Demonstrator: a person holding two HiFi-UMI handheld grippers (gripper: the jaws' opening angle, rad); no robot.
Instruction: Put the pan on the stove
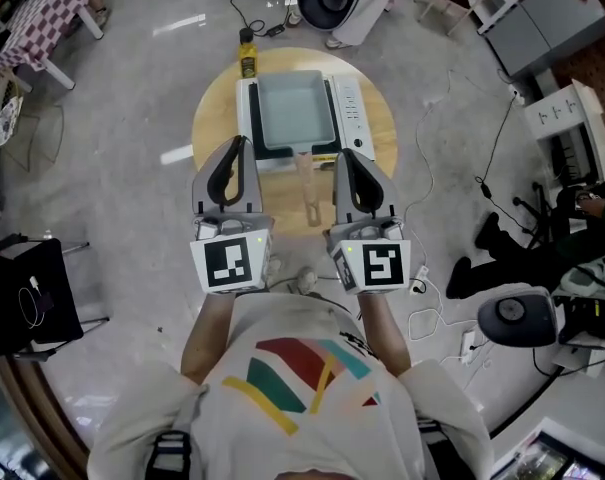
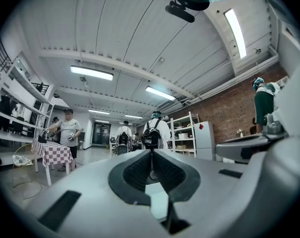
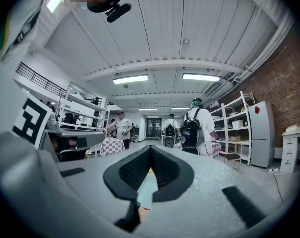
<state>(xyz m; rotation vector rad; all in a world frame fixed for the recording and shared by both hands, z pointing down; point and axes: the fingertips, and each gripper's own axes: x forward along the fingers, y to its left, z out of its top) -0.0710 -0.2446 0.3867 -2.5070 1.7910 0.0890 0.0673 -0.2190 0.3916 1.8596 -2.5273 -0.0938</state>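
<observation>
The pan [image 1: 294,110], square and grey-blue, sits on the white stove [image 1: 348,113] in the middle of the round wooden table [image 1: 210,118]. It covers the cooking surface, and the control strip of the stove stays free at 3 o'clock of it. The wooden handle [image 1: 308,183] points to 6 o'clock, toward the person, probably so that it stays away from the heat and is easy to reach. I judge that the task is done, or nearly so, because the pan lies flat and square on the stove.

The left gripper [image 1: 238,148] hangs at 7 o'clock of the pan and the right gripper [image 1: 344,158] at 5 o'clock, 1 on each side of the handle and not touching it. Both are raised and look out over the room, which fits a rest position after the placing. In the left gripper view the left gripper [image 2: 150,155] has its pads pressed together with nothing between them. The right gripper [image 3: 150,152] shows the same in its own view.

By count: 1 pan, 1 stove, 1 table, 2 grippers, and 1 yellow bottle [image 1: 248,56] at 12 o'clock on the table edge, apart from the stove.
</observation>
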